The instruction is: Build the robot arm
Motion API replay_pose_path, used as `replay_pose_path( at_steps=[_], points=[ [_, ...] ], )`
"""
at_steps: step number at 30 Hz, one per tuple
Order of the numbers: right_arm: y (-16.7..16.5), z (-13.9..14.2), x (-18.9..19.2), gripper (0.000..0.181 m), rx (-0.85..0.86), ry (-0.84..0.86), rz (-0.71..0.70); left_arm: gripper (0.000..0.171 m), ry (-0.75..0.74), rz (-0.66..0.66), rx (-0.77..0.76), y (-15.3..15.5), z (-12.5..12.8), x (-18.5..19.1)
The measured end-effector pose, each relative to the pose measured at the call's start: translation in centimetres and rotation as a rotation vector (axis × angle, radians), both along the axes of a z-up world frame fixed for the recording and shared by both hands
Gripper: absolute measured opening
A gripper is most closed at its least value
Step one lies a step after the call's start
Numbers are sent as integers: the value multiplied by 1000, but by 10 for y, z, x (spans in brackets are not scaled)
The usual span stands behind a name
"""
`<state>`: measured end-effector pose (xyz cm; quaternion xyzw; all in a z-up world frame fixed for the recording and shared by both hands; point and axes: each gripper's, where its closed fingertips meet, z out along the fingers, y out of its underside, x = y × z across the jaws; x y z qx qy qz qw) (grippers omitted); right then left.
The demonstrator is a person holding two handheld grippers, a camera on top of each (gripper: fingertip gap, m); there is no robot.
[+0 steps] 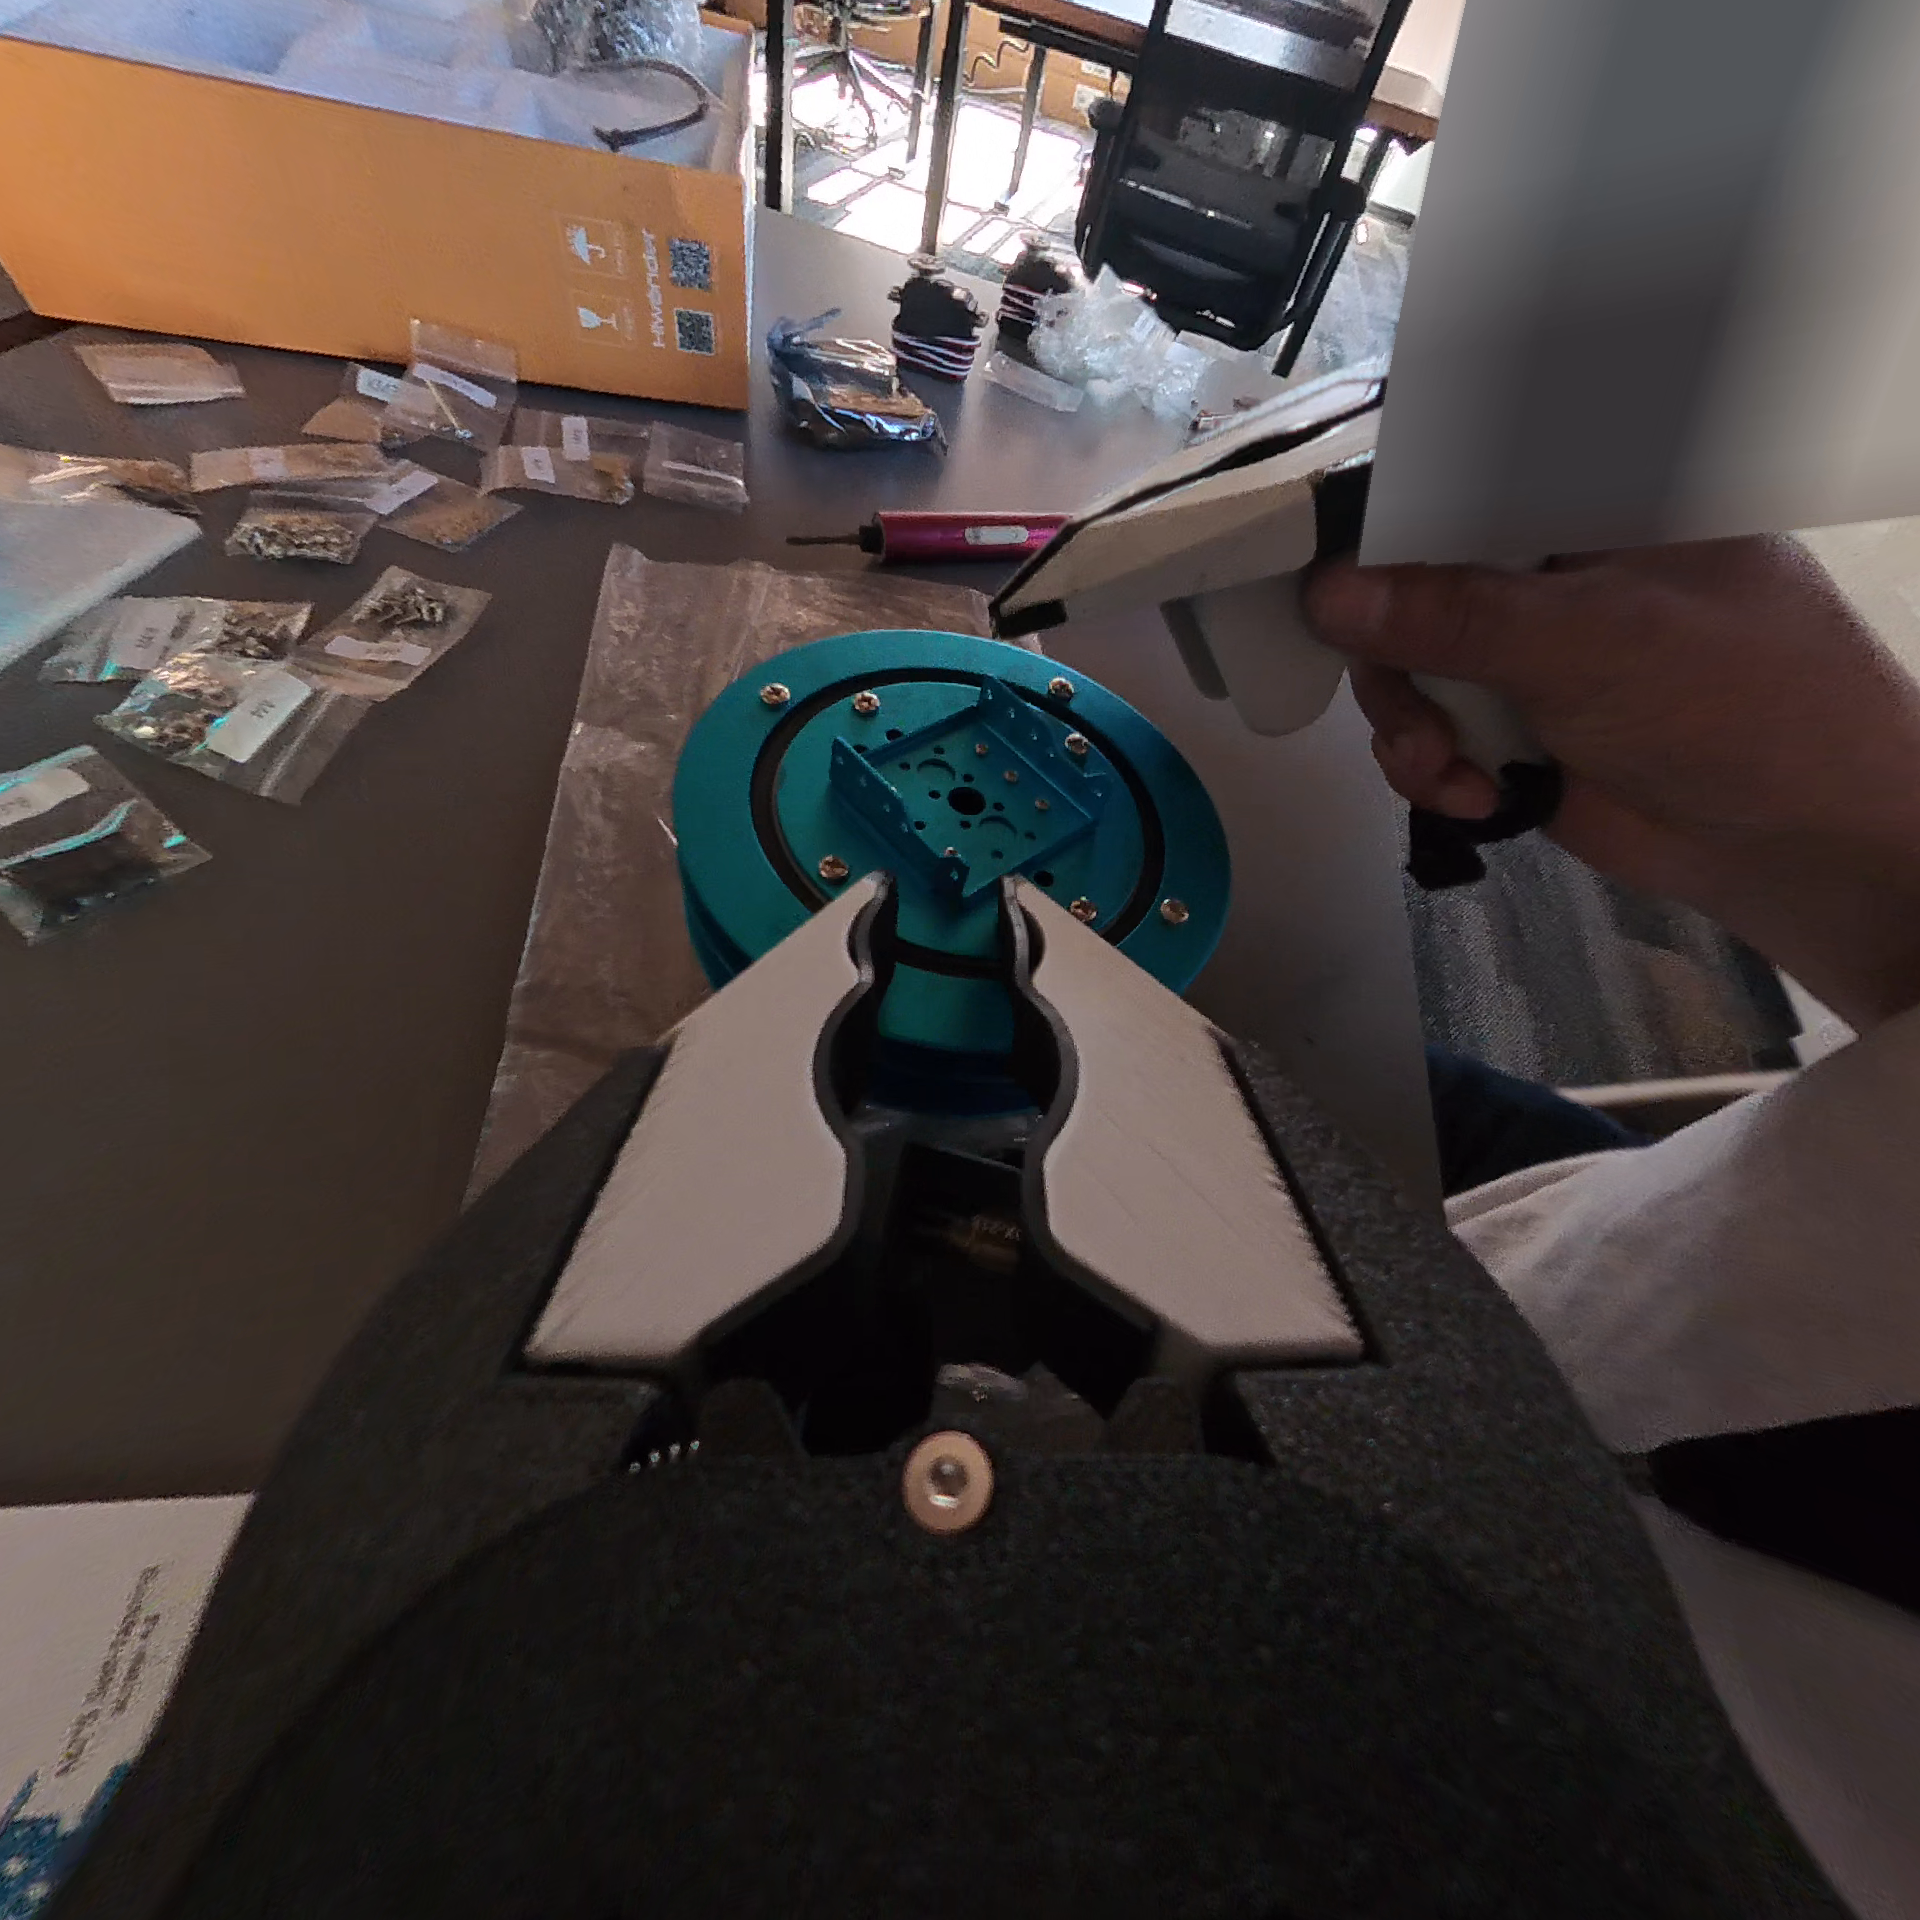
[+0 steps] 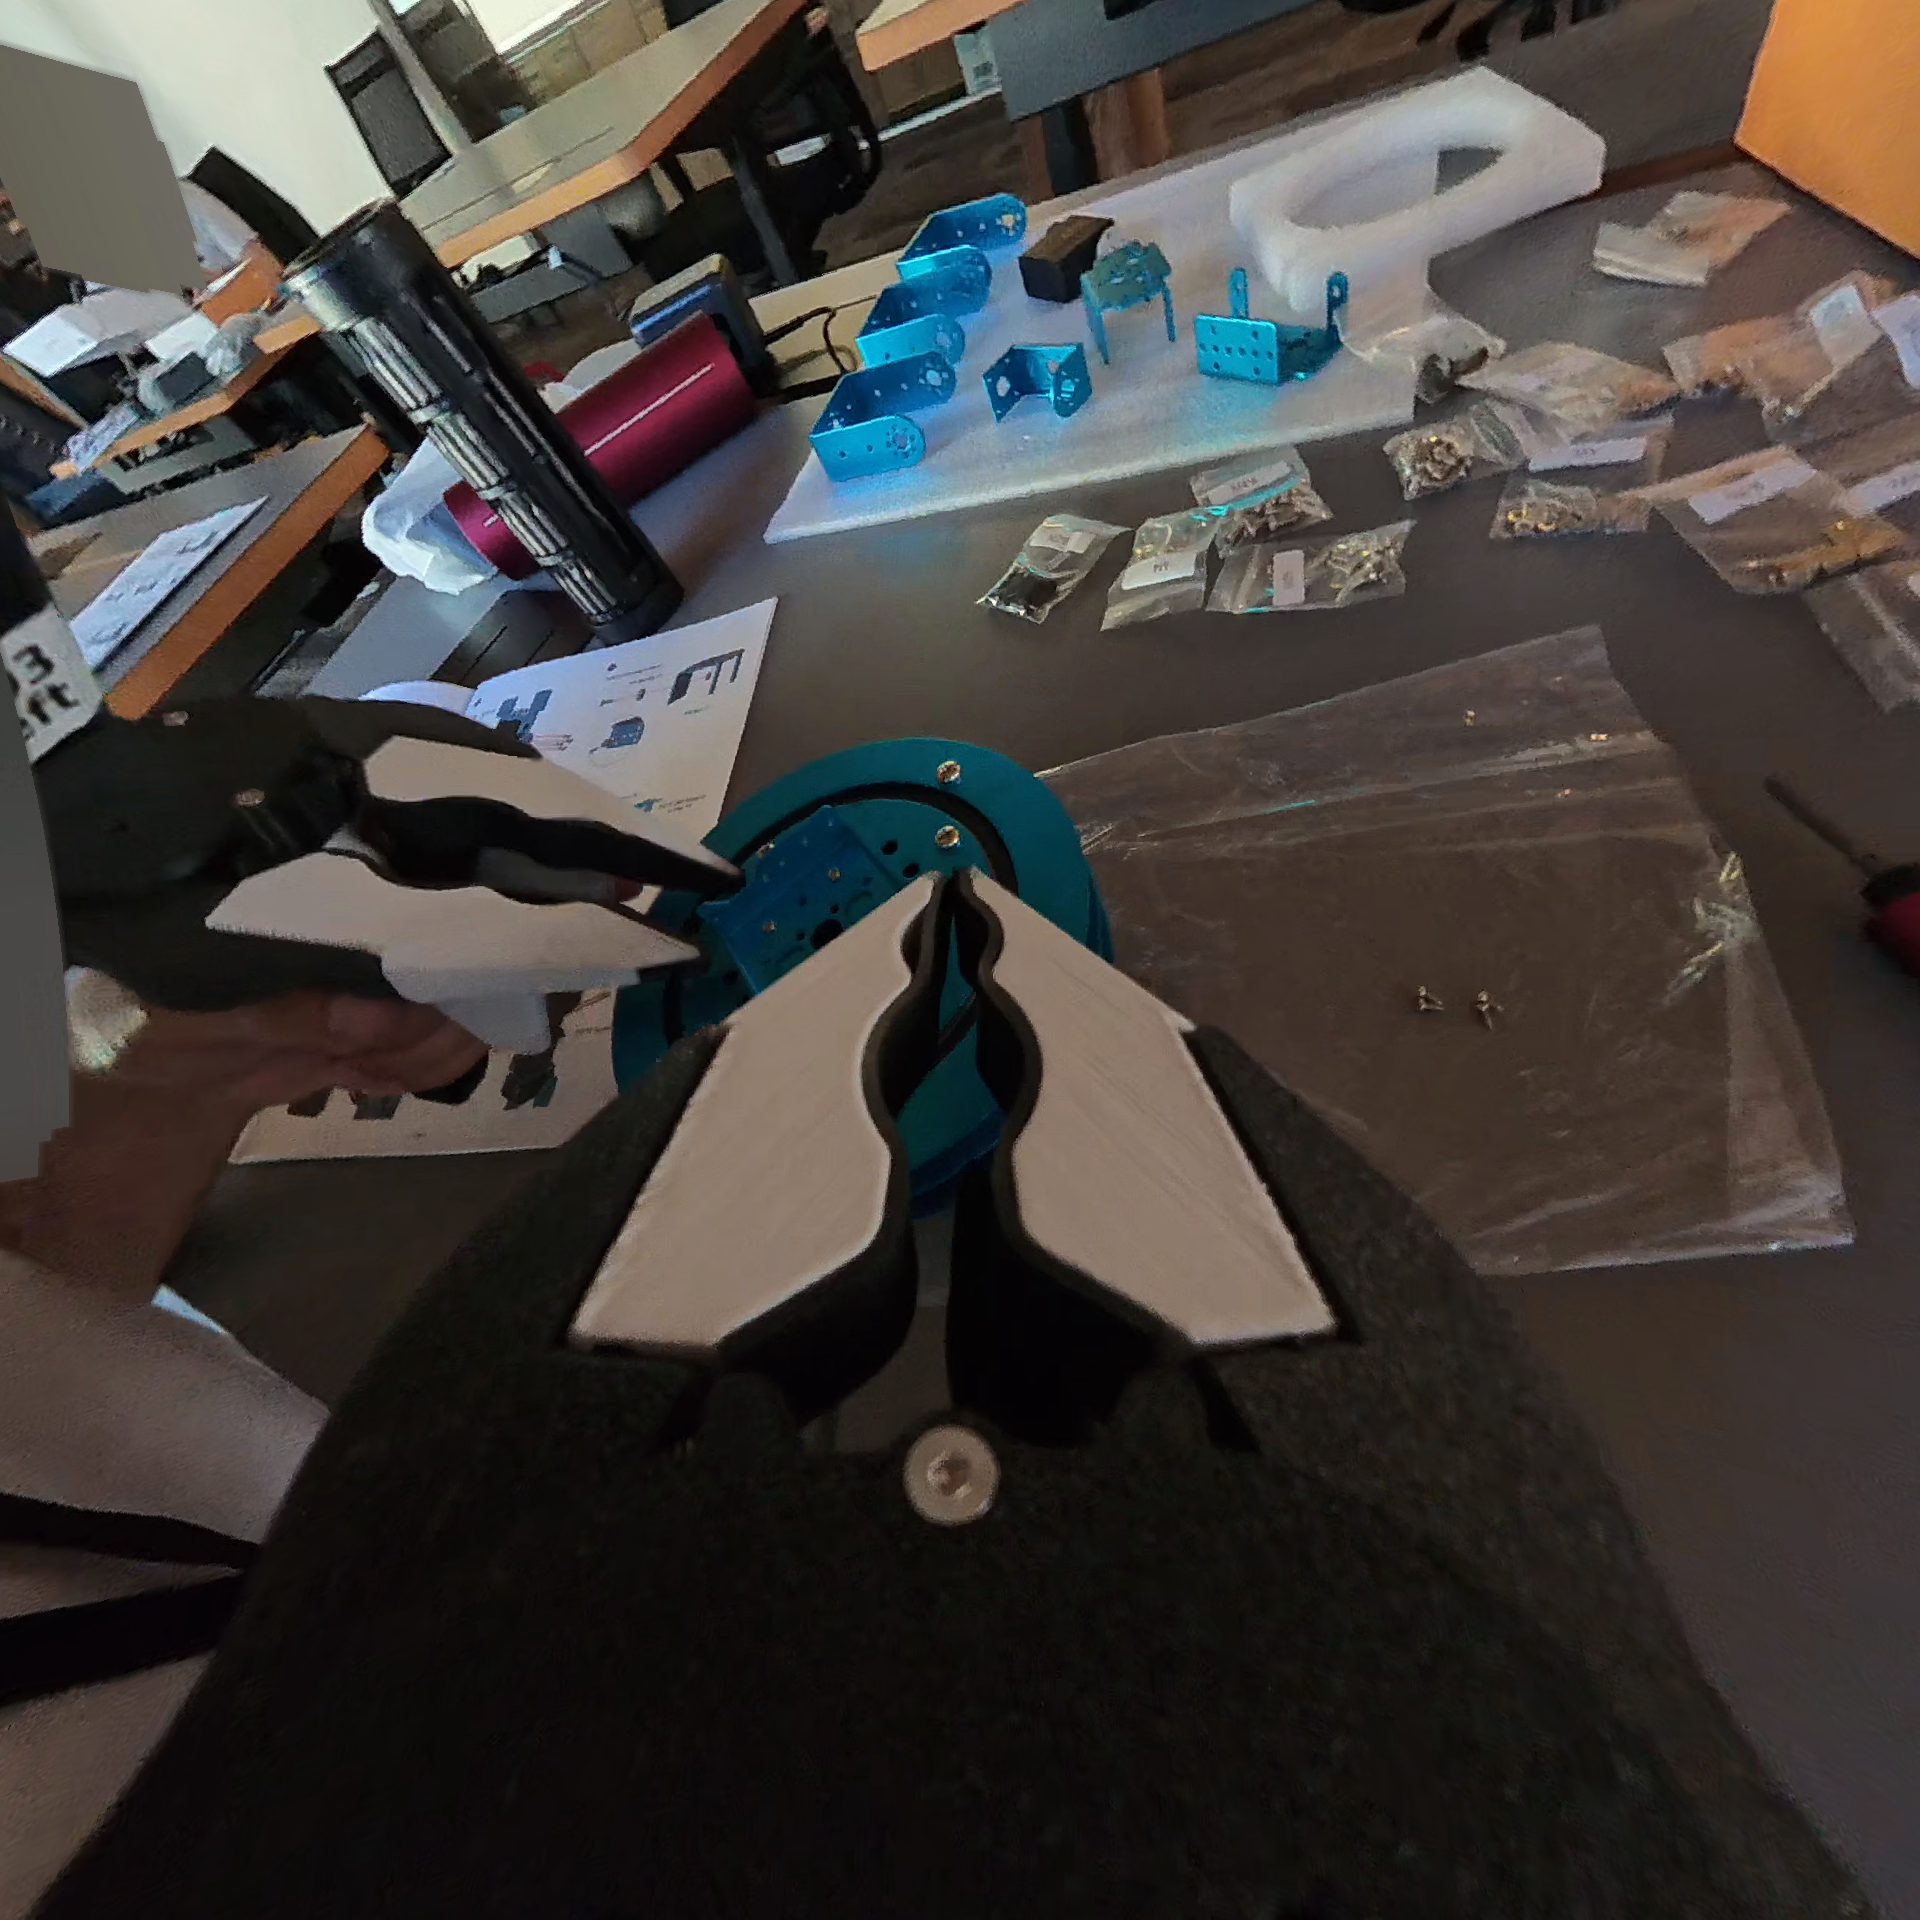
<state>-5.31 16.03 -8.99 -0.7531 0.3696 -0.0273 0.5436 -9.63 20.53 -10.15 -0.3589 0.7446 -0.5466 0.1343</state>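
A teal round base [image 1: 1143, 862] lies on a clear plastic bag [image 1: 644, 727] on the dark table. A blue U-bracket [image 1: 966, 790] sits on its middle. My left gripper [image 1: 951, 886] is a little open, its fingertips on either side of the bracket's near corner, with a gap on each side. From the right wrist view, it [image 2: 717, 912] reaches the bracket [image 2: 800, 904] from the left. My right gripper [image 2: 951, 878] is shut and empty, just above the base [image 2: 1029, 831]. In the left wrist view it [image 1: 1013, 613] hovers over the base's far right rim.
Small bags of screws [image 1: 260, 644] and an orange box [image 1: 364, 229] lie to the left. A pink screwdriver [image 1: 966, 535] and two black servos [image 1: 935, 322] are behind the base. Blue brackets [image 2: 935, 343] rest on white foam. Two loose screws [image 2: 1455, 1006] lie on the bag. A printed sheet [image 2: 644, 707] is nearby. Some 7 cm of space lies between my two pairs of fingers.
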Motion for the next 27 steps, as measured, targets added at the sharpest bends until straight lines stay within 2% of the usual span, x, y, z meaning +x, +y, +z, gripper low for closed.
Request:
replay_pose_path(
  at_steps=[7, 12, 27],
  points=[
    [-4, -11, -10, 0, 13, 84, -110, 20, 69, -65, -94, -8, 2, -3],
    [-1, -11, -9, 0, 14, 89, -154, 20, 92, -62, -154, -9, 2, -3],
    [1, -8, -9, 0, 65, 99, -165, 20, 90, -60, -162, -9, 3, -5]
  ],
)
